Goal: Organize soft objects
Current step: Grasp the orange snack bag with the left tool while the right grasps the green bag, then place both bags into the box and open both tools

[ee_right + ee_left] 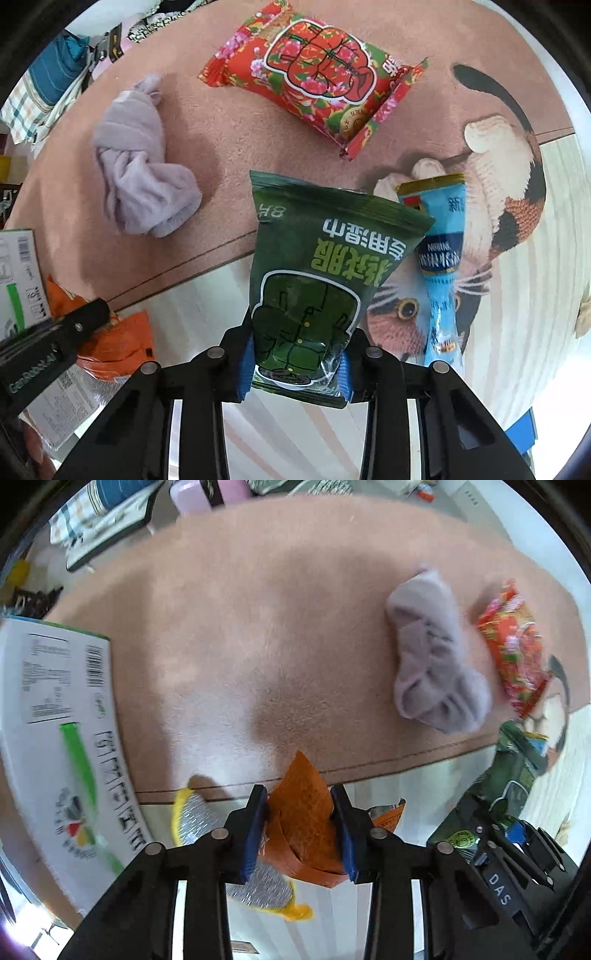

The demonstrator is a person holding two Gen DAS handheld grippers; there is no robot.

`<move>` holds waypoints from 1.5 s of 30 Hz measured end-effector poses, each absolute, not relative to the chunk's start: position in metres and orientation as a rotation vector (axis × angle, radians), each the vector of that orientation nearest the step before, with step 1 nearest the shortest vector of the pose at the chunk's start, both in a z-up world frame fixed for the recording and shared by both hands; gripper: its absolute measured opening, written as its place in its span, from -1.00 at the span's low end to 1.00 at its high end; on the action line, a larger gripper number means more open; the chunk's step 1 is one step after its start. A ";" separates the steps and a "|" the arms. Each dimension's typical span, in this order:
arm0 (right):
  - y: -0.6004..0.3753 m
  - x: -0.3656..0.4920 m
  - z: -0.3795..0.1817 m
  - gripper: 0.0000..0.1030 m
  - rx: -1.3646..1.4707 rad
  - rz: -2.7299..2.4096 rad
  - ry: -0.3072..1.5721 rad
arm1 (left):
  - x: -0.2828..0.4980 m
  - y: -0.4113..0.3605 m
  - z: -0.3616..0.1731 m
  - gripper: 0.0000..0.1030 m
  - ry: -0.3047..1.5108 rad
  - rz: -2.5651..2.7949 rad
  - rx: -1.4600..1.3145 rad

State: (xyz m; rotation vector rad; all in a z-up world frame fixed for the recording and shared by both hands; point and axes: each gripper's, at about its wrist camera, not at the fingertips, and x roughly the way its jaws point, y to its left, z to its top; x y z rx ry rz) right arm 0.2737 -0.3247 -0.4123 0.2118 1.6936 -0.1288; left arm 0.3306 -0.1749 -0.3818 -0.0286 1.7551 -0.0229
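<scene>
In the left wrist view, the left gripper (299, 812) is clamped on an orange packet (306, 823), its blue-padded fingers (255, 830) pressing the crinkled, glossy pouch from both sides so that a pointed corner juts up over the edge of the pink rug (258, 627). Below the fingers lies a silver pouch with a yellow rim (199, 819), partly hidden by the gripper. A white carton (59, 738) with a barcode and a green stripe sits at the left, resting on the rug. Further out on the rug a crumpled lilac cloth (432, 657) lies just beside a red flowered packet (513, 646), and the right gripper (509, 853) shows at the lower right edge with a dark green packet (517, 771). In the right wrist view, the right gripper (295, 354) grasps that dark green packet (325, 266) by its lower end, the pouch puffed and standing out over the rug's border, printed with pale green characters and a jacket outline. A slim blue sachet (439, 266) lies just to its right on the cat-patterned part of the mat (517, 221). The red flowered packet (317, 77) rests flat on the pink rug (221, 129), well apart from the knotted lilac cloth (144, 173). At the lower left, the left gripper (48, 350) appears with the orange packet (122, 339) beside it.
</scene>
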 end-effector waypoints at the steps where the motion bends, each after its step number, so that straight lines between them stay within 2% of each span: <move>1: -0.322 0.269 -0.405 -0.29 0.211 -0.116 1.680 | 0.328 -0.174 -0.372 -0.38 1.741 -0.037 -0.039; 5: -0.300 0.253 -0.366 -0.29 0.210 -0.030 1.621 | 0.313 -0.149 -0.331 -0.38 1.687 -0.094 -0.092; 12: -0.230 0.242 -0.272 -0.29 0.160 0.167 1.507 | 0.305 -0.047 -0.249 -0.38 1.574 -0.110 -0.125; 16: -0.164 0.252 -0.223 -0.29 0.108 0.314 1.468 | 0.290 0.021 -0.224 -0.38 1.547 -0.059 -0.113; 19: -0.104 0.250 -0.210 -0.29 0.063 0.395 1.460 | 0.281 0.075 -0.223 -0.38 1.540 0.015 -0.069; 23: -0.033 0.245 -0.224 -0.29 -0.014 0.458 1.477 | 0.282 0.141 -0.242 -0.38 1.564 0.102 -0.017; 28: 0.026 0.238 -0.270 -0.29 -0.039 0.475 1.572 | 0.294 0.193 -0.279 -0.38 1.622 0.143 0.013; 38: 0.052 0.235 -0.356 -0.29 -0.072 0.416 1.701 | 0.328 0.238 -0.358 -0.37 1.751 0.150 0.035; 41: 0.054 0.236 -0.368 -0.26 -0.098 0.402 1.718 | 0.335 0.241 -0.369 -0.27 1.781 0.156 0.020; 42: 0.054 0.237 -0.372 -0.24 -0.098 0.396 1.726 | 0.337 0.243 -0.369 -0.14 1.775 0.161 -0.005; 44: 0.057 0.240 -0.374 0.04 -0.083 0.374 1.730 | 0.340 0.246 -0.364 0.08 1.764 0.157 -0.068; 45: 0.055 0.241 -0.373 0.29 -0.069 0.371 1.727 | 0.341 0.247 -0.363 0.33 1.753 0.152 -0.080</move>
